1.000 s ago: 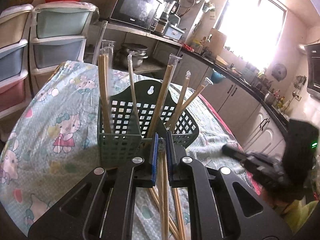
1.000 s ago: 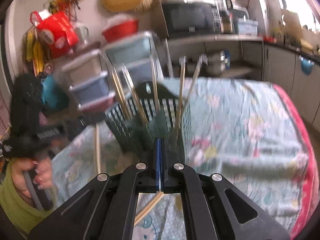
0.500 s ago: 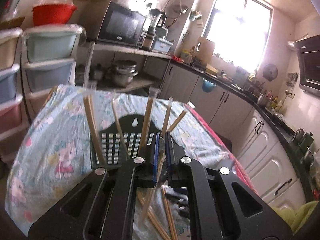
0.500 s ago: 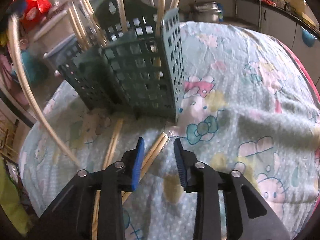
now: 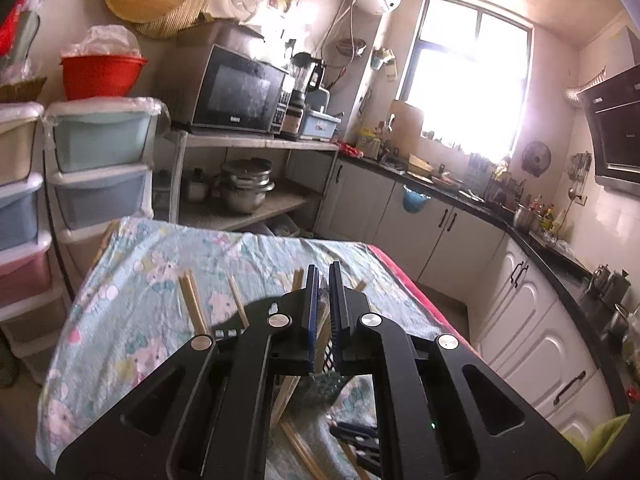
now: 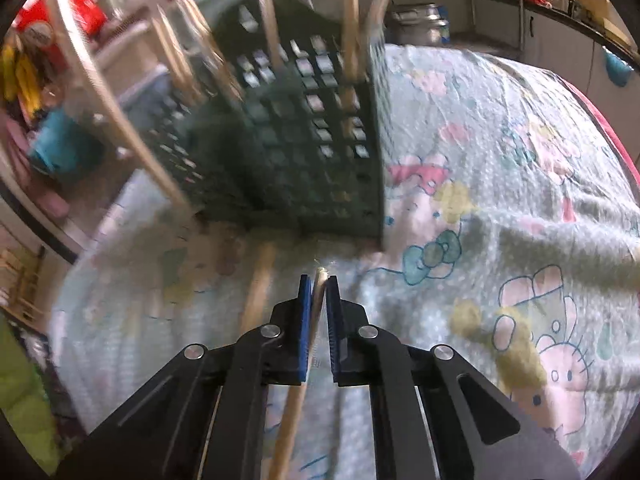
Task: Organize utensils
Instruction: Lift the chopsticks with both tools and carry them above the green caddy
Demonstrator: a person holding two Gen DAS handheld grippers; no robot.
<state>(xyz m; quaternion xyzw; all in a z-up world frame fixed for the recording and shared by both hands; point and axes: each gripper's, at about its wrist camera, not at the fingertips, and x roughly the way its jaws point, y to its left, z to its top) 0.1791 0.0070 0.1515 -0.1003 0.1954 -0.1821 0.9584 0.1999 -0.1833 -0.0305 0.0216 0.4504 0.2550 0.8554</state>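
A dark green mesh utensil basket (image 6: pixel 304 152) stands on the table with several wrapped wooden chopsticks (image 6: pixel 350 28) upright in it. My right gripper (image 6: pixel 318 280) is shut on a wrapped chopstick pair (image 6: pixel 294 408) lying on the cloth just in front of the basket. Another chopstick (image 6: pixel 260 284) lies to its left. My left gripper (image 5: pixel 324 276) is raised above the basket (image 5: pixel 326 390), shut on a chopstick (image 5: pixel 290 392) that hangs down beneath it. Chopstick tips (image 5: pixel 192 300) poke up beside the left gripper.
The table carries a pale blue cartoon-print cloth (image 6: pixel 500 160) with a red edge at the right. Plastic drawer units (image 5: pixel 100 168) stand at the far left. A shelf with a microwave (image 5: pixel 236 92) and pots lies beyond the table. More chopsticks (image 5: pixel 300 444) lie below.
My left gripper rose with its chopstick, so the basket dropped below it. My right gripper went down to the cloth, opened, then closed on a chopstick pair.
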